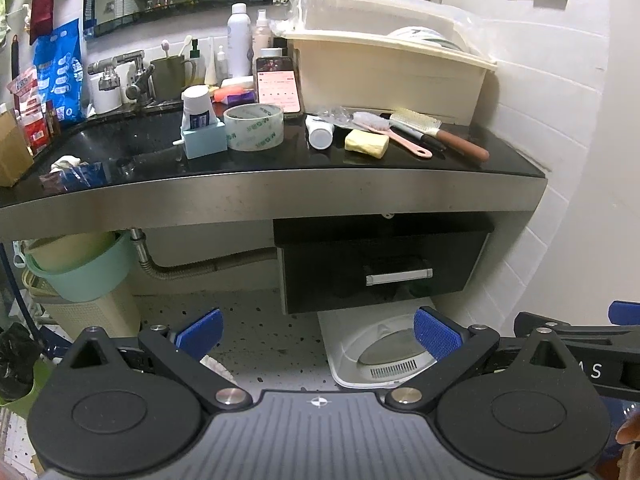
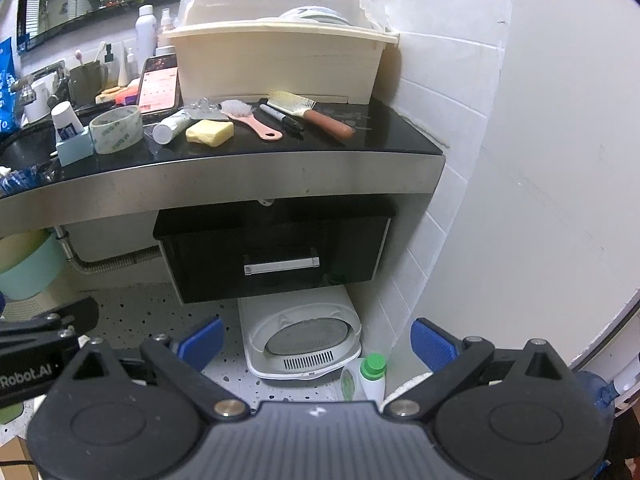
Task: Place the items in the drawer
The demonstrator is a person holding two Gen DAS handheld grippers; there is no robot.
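Note:
A black drawer (image 1: pixel 384 264) (image 2: pixel 276 252) with a silver handle (image 1: pixel 399 276) (image 2: pixel 281 265) hangs shut under the black countertop (image 1: pixel 280 160) (image 2: pixel 360 136). On the counter lie a white tube (image 1: pixel 319 132) (image 2: pixel 171 125), a yellow soap bar (image 1: pixel 366 142) (image 2: pixel 209 132), a pink brush (image 1: pixel 390 133) (image 2: pixel 252 120), a black marker (image 2: pixel 282 118), a brown-handled brush (image 1: pixel 440 132) (image 2: pixel 312 114) and a tape roll (image 1: pixel 253 126) (image 2: pixel 116 123). My left gripper (image 1: pixel 318 334) and right gripper (image 2: pixel 318 342) are open and empty, held low in front of the drawer.
A cream dish bin (image 1: pixel 392 76) (image 2: pixel 280 64) and a phone (image 1: pixel 278 88) (image 2: pixel 159 88) stand at the counter's back. A sink (image 1: pixel 120 140) is at left. A white floor appliance (image 1: pixel 380 352) (image 2: pixel 304 340) sits under the drawer. A green-capped bottle (image 2: pixel 370 376) stands beside it.

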